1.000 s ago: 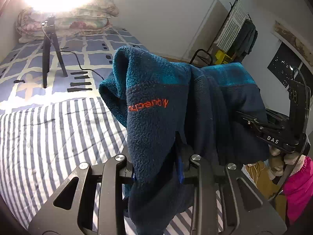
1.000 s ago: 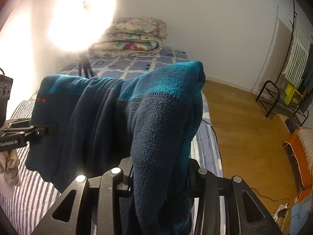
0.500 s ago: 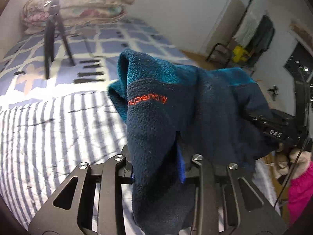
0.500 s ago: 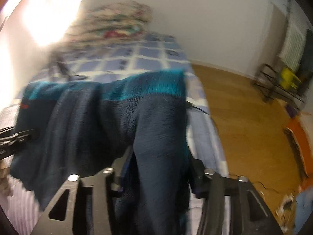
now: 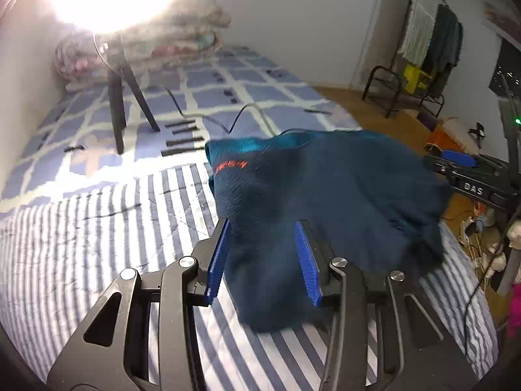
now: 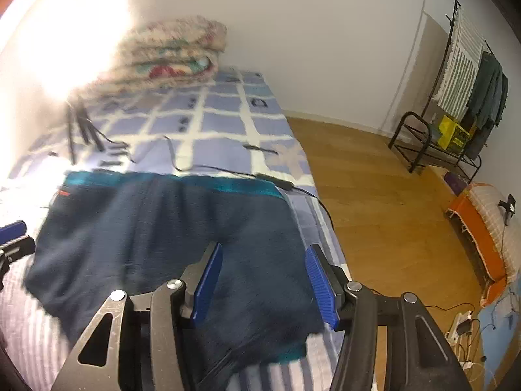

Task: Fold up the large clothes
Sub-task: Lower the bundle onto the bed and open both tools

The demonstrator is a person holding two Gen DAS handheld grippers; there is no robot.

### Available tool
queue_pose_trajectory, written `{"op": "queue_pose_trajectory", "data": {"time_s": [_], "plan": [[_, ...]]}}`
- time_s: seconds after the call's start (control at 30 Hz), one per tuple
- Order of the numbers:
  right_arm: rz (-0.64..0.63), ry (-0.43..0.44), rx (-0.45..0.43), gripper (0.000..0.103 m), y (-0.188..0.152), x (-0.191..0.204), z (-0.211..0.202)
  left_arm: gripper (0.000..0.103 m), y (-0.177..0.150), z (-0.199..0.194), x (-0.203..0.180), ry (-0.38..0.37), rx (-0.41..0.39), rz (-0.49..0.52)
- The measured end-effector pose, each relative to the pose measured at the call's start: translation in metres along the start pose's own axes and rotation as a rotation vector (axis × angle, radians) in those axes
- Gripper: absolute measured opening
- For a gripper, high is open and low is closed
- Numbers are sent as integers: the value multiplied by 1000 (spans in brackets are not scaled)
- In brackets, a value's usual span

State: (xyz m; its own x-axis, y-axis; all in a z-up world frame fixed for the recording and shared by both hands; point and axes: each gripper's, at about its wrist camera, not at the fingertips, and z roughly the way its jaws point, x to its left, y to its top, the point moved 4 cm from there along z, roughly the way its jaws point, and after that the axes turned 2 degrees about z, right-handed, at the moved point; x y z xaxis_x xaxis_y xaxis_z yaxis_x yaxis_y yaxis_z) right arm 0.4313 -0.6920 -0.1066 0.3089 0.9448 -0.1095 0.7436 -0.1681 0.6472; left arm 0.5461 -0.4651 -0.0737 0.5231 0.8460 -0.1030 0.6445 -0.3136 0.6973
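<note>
Both grippers stand open over one garment, a thick dark navy fleece jacket (image 5: 325,195) with a teal band along its far edge and small orange lettering near one corner. It lies on the blue-and-white striped quilt (image 5: 81,244) of the bed, close to the bed's edge above the wooden floor (image 6: 374,195), bunched rather than flat. The left gripper (image 5: 263,254) has just been opening; its ridged blue pads (image 5: 218,257) sit either side of a hump of fleece, and the left one seems to brush it but does not pinch it. The right gripper (image 6: 263,280) also stands parted, its pads clear of the cloth beneath.

The fleece looks soft, limp and bulky: it should drape and sag wherever it is not supported, and its pile should give rubbery pads good purchase, so slipping seems a small risk. Stacked layers would fill the jaws fast. Best holds are likely the hem or the teal edge near the two corners, one gripper each, pinching a single edge so the panel hangs straight. A black cable (image 6: 228,171) lies just beyond the teal band and could snag.
</note>
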Motion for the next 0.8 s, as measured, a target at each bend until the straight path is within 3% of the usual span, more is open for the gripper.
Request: {"op": "queue_pose_trajectory", "data": {"time_s": [0.33, 0.7, 0.8], "plan": [[3, 92, -112, 58, -11, 31, -146, 41, -8, -149, -19, -9, -118, 35], [34, 126, -165, 60, -75, 61, -273, 43, -57, -272, -37, 3, -188, 79], [76, 141, -170, 60, -99, 60, -298, 50, -76, -296, -40, -5, -192, 73]]}}
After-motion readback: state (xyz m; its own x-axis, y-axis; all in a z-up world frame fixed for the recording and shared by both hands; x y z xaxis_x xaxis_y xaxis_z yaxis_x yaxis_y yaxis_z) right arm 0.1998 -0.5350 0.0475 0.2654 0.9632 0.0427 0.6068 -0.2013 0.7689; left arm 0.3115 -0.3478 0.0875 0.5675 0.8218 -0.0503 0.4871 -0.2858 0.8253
